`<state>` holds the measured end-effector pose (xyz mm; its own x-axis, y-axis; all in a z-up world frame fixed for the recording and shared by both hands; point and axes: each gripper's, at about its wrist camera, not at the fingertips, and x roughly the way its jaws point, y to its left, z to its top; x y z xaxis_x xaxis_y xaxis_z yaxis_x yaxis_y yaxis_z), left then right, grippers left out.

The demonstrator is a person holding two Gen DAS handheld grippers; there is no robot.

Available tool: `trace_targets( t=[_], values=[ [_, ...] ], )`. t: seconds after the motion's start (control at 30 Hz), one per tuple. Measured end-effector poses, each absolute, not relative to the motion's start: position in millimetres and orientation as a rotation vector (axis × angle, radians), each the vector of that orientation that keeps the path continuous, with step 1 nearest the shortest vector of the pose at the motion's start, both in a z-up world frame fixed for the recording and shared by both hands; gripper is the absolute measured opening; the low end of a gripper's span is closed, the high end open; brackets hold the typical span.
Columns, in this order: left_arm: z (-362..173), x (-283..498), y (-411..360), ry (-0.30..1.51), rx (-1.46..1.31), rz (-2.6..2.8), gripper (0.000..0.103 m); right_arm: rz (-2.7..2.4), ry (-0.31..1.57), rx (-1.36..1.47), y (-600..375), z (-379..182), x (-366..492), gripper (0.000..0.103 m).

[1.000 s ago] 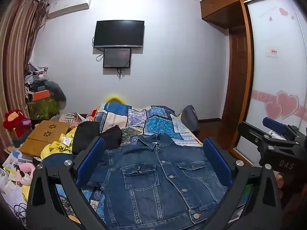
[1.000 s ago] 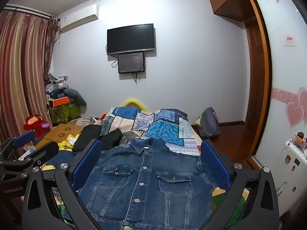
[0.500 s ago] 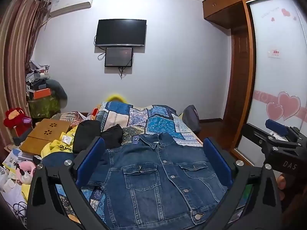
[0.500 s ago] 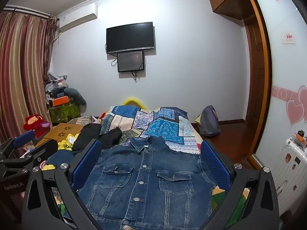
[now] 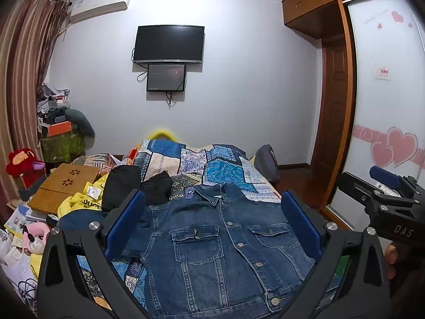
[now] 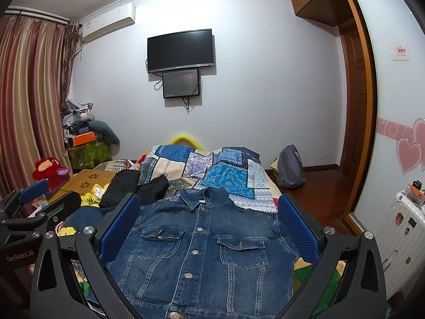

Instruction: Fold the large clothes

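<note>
Both pairs of blue-padded fingers stand wide apart and empty: the left gripper (image 5: 212, 228) and right gripper (image 6: 208, 230) hover above the near end of the bed (image 5: 228, 171). Between them the denim jacket (image 6: 202, 250) lies flat, buttoned, collar far, apparently spread ready for its first fold.

Both wrist views sit slightly lower on the wall than before; the right gripper (image 5: 385, 183) appears a little higher in the left view.
</note>
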<state>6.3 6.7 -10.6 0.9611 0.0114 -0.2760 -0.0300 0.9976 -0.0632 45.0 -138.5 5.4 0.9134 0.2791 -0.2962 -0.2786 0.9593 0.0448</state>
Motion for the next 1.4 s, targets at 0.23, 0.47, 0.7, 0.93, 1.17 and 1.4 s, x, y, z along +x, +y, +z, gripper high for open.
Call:
trace_targets(
  t=[0.23, 0.47, 0.7, 0.93, 1.17, 1.4],
  values=[
    [-9.9, 7.3, 6.7, 0.281, -0.067, 0.021, 0.103, 0.285, 0.308, 0.002, -138.2, 4.3, 45.9, 0.103],
    [-10.5, 7.7, 6.3, 0.281, -0.064, 0.028, 0.103, 0.285, 0.313, 0.002, -139.7, 3.4, 46.5, 0.103],
    [-10.1, 7.5, 6.6, 0.285, -0.065, 0.027, 0.103, 0.286, 0.322, 0.003, -140.5, 4.8, 47.3, 0.103],
    [-9.5, 7.8, 7.4, 0.288, -0.067, 0.027, 0.103, 0.286, 0.324, 0.003, -141.1, 5.1, 46.5, 0.103],
    [-9.8, 8.5, 7.5, 0.289, -0.069, 0.03, 0.103, 0.288, 0.326, 0.002, -140.7, 4.5, 47.0, 0.103],
    [-10.1, 8.4, 7.8, 0.293, -0.072, 0.028, 0.103, 0.289, 0.329, 0.002, -140.2, 3.6, 47.2, 0.103]
  ],
)
